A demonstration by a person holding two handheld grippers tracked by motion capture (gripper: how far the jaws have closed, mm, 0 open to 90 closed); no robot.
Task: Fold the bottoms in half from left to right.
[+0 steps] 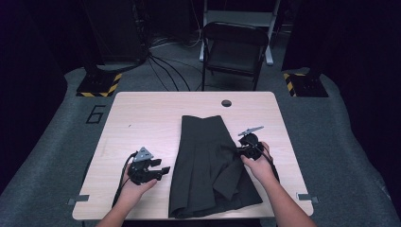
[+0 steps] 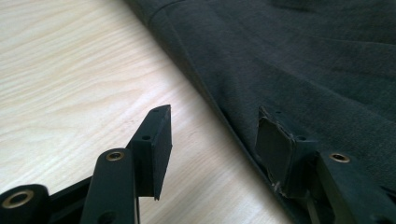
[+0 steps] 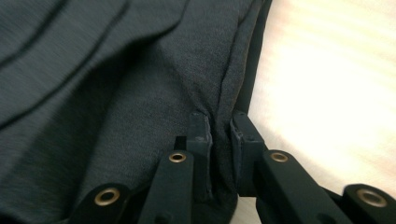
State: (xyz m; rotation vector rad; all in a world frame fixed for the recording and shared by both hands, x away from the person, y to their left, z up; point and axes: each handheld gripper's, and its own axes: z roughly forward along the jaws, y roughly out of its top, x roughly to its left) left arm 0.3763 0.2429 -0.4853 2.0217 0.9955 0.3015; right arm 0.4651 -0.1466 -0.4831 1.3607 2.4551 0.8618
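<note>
Right claw (image 3: pixel 219 135) clamps the dark skirt's (image 1: pixel 208 156) edge; left claw (image 2: pixel 212 140) gapes beside it on the table (image 1: pixel 142 118).

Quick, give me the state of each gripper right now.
Left gripper: open, holding nothing, jaws straddling the edge of the dark skirt.
Right gripper: shut on the skirt's edge fold.

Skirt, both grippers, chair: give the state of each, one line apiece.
Skirt: flat on the table, right edge pinched up.
Left gripper: jaws open, astride the skirt's edge, nothing gripped.
Right gripper: jaws shut on a fold of the skirt.
Folding chair: unfolded, nobody on it.
</note>
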